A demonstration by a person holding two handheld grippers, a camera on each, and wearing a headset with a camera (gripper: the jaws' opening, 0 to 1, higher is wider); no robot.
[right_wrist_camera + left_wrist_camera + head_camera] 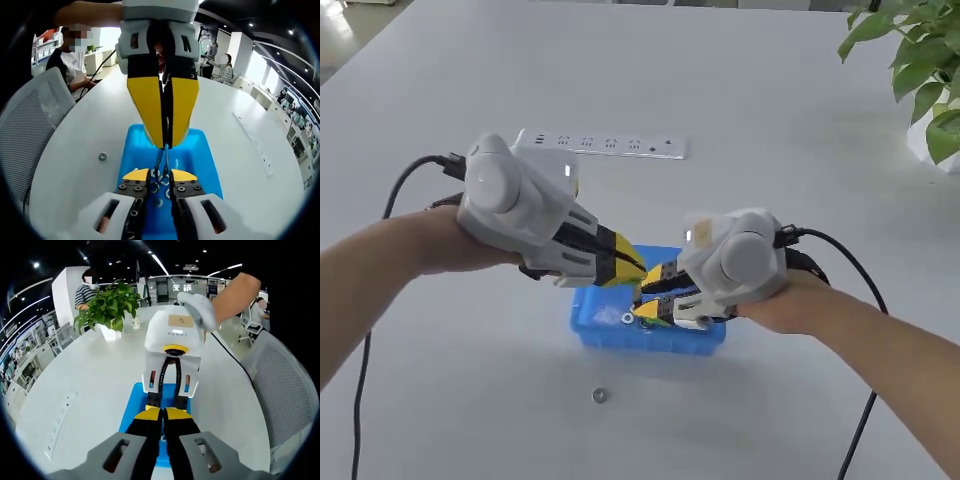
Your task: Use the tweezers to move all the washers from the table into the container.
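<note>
Two handheld grippers meet tip to tip above a blue container (pixel 655 342) on a white table (pixel 750 120).

The left gripper (pixel 632 268) reaches in from the left of the head view. Its yellow-tipped fingers (pixel 148 107) are pressed together on a pair of thin metal tweezers (pixel 163 162). In the right gripper view the tweezers hang out of those fingers and point into the container.

The right gripper (pixel 160 176) faces the left one from the opposite side. Its fingers stand narrowly apart, one on each side of the tweezers' arms. I cannot tell whether they press on the arms.

A washer (pixel 164 180) sits at the tweezers' tips, low inside the container. A few more washers (pixel 158 202) lie on the blue floor just beside it. One washer (pixel 599 396) lies on the table outside the container, near its front wall in the head view.

A white power strip (pixel 605 143) lies on the table beyond the grippers. A leafy green plant (pixel 920 70) stands at the far right of the table.
</note>
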